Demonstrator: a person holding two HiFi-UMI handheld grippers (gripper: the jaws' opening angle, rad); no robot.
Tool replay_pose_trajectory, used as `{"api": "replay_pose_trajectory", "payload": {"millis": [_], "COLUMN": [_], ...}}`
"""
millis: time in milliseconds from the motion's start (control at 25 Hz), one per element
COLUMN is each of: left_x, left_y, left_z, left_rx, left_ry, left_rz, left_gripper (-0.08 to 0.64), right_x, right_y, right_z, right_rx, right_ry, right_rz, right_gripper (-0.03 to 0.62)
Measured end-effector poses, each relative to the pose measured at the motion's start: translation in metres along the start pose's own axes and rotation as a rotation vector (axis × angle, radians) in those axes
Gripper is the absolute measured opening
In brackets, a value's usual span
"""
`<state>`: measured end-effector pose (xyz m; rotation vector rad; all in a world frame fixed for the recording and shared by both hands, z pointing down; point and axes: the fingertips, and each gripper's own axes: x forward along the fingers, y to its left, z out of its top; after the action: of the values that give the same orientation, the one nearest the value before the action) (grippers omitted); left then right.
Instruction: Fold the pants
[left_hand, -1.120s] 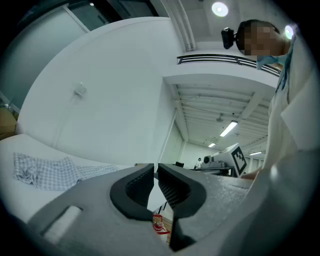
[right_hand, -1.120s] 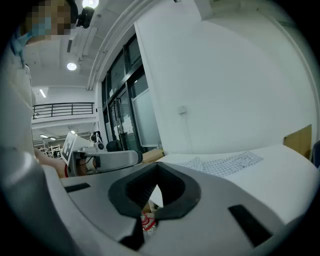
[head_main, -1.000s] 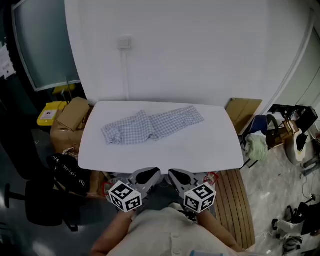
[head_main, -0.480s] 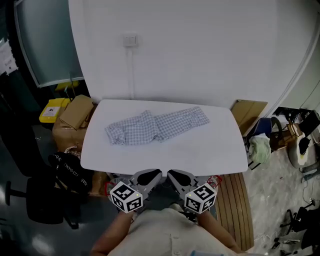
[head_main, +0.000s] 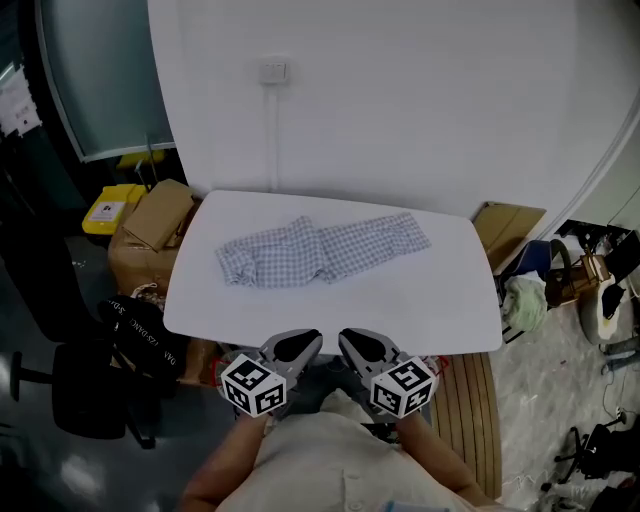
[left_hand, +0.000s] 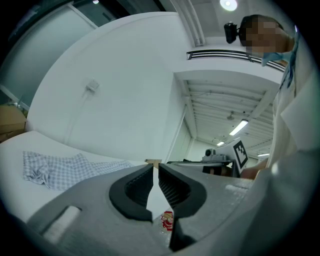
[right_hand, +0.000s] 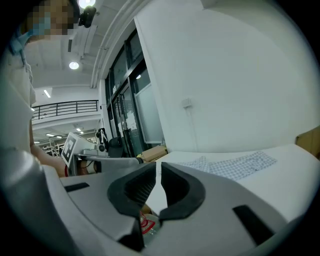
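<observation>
Head view shows I've brought the left hand-held gripper (head_main: 296, 346) and right hand-held gripper (head_main: 362, 346), both closed and empty, nearer the surface (head_main: 400, 300), whose rumpled checked pants (head_main: 320, 250), lying mid-surface, await a first grasp.

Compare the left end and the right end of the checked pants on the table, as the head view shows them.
On the pants, the left end is bunched and wrinkled; the right end lies flatter. The left end spreads wider; the right end is narrower. The right end lies nearer the far edge of the table than the left end. Both are the same light checked cloth and rest on the white table.
</observation>
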<state>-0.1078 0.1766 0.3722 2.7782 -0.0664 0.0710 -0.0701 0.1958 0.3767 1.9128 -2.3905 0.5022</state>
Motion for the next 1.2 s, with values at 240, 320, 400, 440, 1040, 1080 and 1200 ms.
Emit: {"api": "replay_pose_trajectory", "payload": {"millis": [240,320,400,440,1040,1080,1200], "left_x": [0.024,0.033,0.042,0.046,0.071,0.072,0.076], "left_y": [0.030,0.043,0.058,0.066,0.194,0.200,0.215], "left_z": [-0.001,-0.002,-0.001,-0.001,0.014,0.013,0.012], "left_rx": [-0.015,-0.020,-0.029,-0.033,-0.069,-0.072,-0.079], "left_ry": [0.034,0.049,0.062,0.067,0.094,0.100,0.119], "left_rz": [0.048,0.066,0.089,0.103,0.363,0.377,0.410], "left_gripper": [0.049,0.066,0.083,0.089,0.179,0.184,0.193], "right_x": [0.027,0.039,0.053,0.061,0.169,0.175,0.189], "right_y": [-0.029,-0.040,-0.051,-0.056,-0.122,-0.124,-0.133], "right_z": [0.007,0.009,0.011,0.013,0.022,0.021,0.019], "right_rx": [-0.003,0.000,0.002,0.002,-0.014,-0.014,-0.012], "right_ry": [0.025,0.032,0.041,0.047,0.155,0.162,0.186], "right_rz": [0.019,0.032,0.047,0.057,0.197,0.202,0.212], "right_gripper": [0.029,0.031,0.032,0.036,0.109,0.112,0.121]}}
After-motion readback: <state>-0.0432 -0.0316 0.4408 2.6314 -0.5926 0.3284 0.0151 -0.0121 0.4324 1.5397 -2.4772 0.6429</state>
